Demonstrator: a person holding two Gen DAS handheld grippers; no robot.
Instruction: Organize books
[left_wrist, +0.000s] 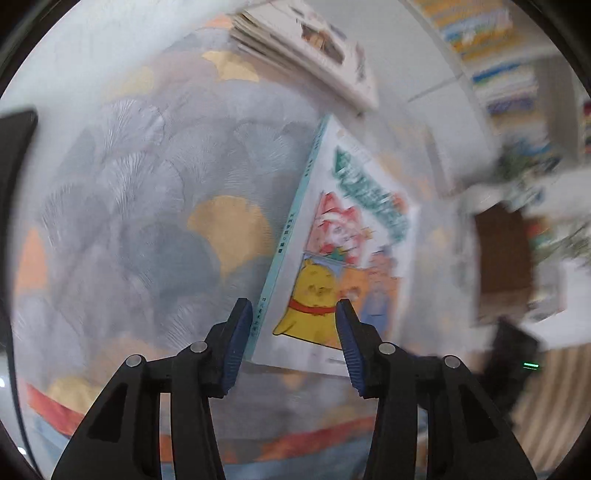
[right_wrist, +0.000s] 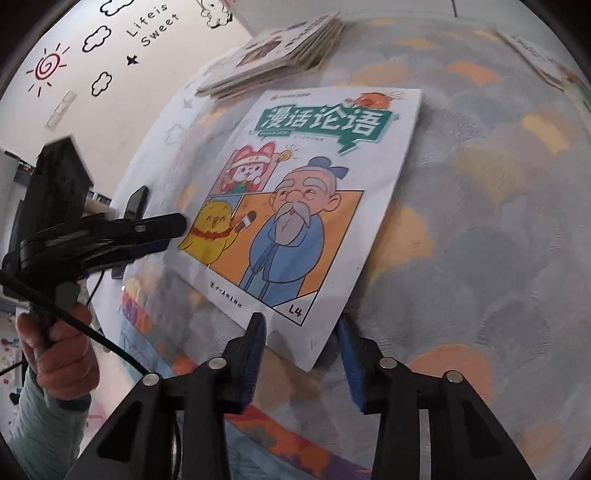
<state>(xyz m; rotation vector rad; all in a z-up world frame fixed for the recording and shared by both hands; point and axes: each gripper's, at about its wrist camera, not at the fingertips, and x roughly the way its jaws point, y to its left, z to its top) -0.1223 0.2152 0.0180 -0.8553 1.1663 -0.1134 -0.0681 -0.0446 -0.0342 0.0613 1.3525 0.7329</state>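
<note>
- Right wrist view: the left hand-held gripper (right_wrist: 173, 225) reaches in from the left, near the comic book's (right_wrist: 295, 199) left edge; jaws unclear here, parted and empty in its own view.
- The book lies flat, long axis running away.
- The right hand-held gripper (right_wrist: 301, 326), open, straddles its near corner, nearer.
- Patterned tabletop (right_wrist: 480, 221); book stack (right_wrist: 280, 55) behind, decorated wall.

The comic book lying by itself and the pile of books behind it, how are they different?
The comic book is a single thin volume; the pile of books is several stacked together. The comic book lies nearer, with one corner between the fingers of the right hand-held gripper; the pile of books sits farther back, with no gripper near it. The comic book's cover shows a bearded man and a yellow chick; the pile's top cover is too small to read. Both lie flat on the patterned cloth.
</note>
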